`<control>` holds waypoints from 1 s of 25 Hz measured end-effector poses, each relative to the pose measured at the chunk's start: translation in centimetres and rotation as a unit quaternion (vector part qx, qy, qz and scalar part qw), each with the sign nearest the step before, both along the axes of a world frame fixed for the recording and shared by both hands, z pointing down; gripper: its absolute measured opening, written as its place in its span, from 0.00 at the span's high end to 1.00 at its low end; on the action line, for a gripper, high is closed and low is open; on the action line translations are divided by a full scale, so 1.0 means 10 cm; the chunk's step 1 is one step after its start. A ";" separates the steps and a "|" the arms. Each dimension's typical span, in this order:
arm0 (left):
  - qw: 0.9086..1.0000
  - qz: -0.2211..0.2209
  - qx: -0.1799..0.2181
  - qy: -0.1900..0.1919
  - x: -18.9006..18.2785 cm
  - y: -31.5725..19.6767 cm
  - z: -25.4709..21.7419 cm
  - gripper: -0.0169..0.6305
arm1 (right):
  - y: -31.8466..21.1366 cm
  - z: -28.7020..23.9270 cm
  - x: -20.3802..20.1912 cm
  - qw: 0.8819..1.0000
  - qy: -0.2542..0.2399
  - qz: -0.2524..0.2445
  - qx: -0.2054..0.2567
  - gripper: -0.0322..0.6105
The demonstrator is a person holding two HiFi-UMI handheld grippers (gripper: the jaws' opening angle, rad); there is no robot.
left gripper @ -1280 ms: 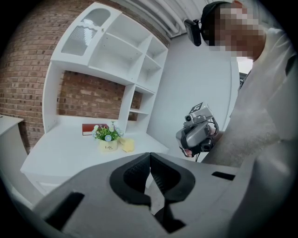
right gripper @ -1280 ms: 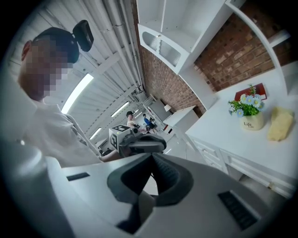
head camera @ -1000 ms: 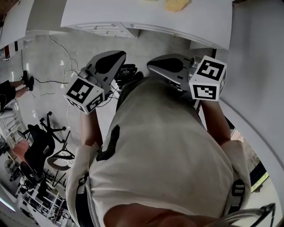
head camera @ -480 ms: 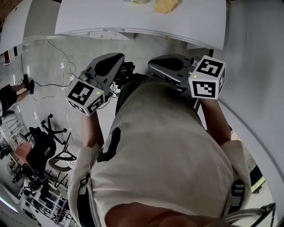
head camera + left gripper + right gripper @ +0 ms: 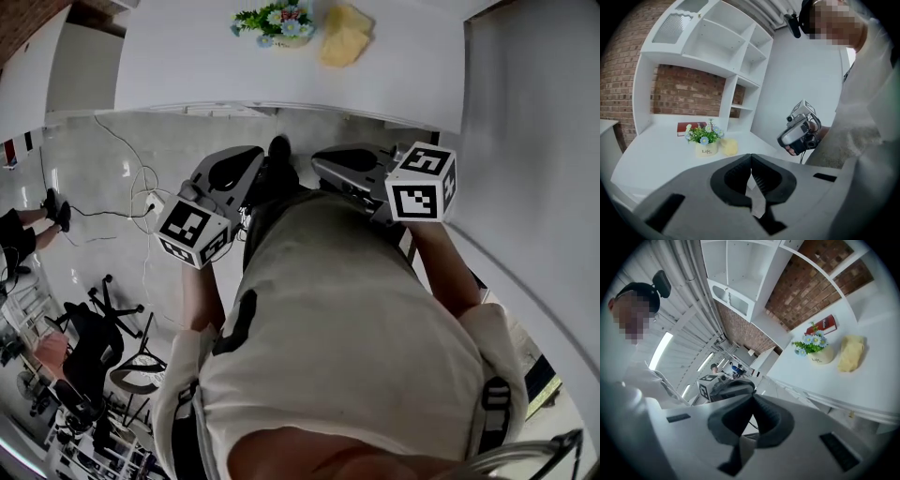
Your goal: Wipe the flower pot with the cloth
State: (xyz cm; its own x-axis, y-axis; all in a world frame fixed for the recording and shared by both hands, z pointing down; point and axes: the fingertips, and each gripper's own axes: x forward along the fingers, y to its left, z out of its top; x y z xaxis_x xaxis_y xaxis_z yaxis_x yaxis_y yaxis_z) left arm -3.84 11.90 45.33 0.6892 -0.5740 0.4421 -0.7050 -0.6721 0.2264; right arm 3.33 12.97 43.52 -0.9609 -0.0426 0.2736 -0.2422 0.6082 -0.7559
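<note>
**Inspector:** What surface lies ahead of the person?

**Operator:** A white table stands under a white shelf unit, which is backed by a brick wall. The pale floor in front of the table carries loose cables.

**Inspector:** Where are the two tools, and how do they stand?

**Operator:** Both are held out in front of the person's torso, over the floor. They stop short of the table edge, well apart from everything on the table. The left gripper has its jaws pressed together with nothing between them. The right gripper reads the same: jaws together, empty.

**Inspector:** Where are the task items?

**Operator:** The flower pot stands upright toward the back of the table. It is a pale pot holding green leaves and small blue and white flowers. The yellow cloth lies just beside it, on the person's right. A red book lies behind the pot, near the wall.
</note>
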 end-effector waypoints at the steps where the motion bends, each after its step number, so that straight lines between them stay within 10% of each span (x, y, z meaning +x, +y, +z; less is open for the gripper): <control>1: 1.000 0.003 0.001 0.001 -0.06 -0.06 0.00 0.94 | -0.06 -0.01 -0.06 1.000 0.004 0.003 -0.001 0.94; 19: 0.994 0.108 0.013 -0.022 -0.88 -1.11 0.30 0.94 | -1.23 0.35 -0.52 0.978 0.121 0.170 0.024 0.94; 22: 0.994 0.102 0.014 -0.028 -0.81 -1.23 0.35 0.94 | -1.56 0.47 -0.22 0.970 0.146 0.189 0.032 0.62; 25: 0.995 0.089 0.014 -0.041 -0.71 -1.38 0.39 0.94 | -2.05 0.63 0.19 0.952 0.205 0.221 0.061 0.55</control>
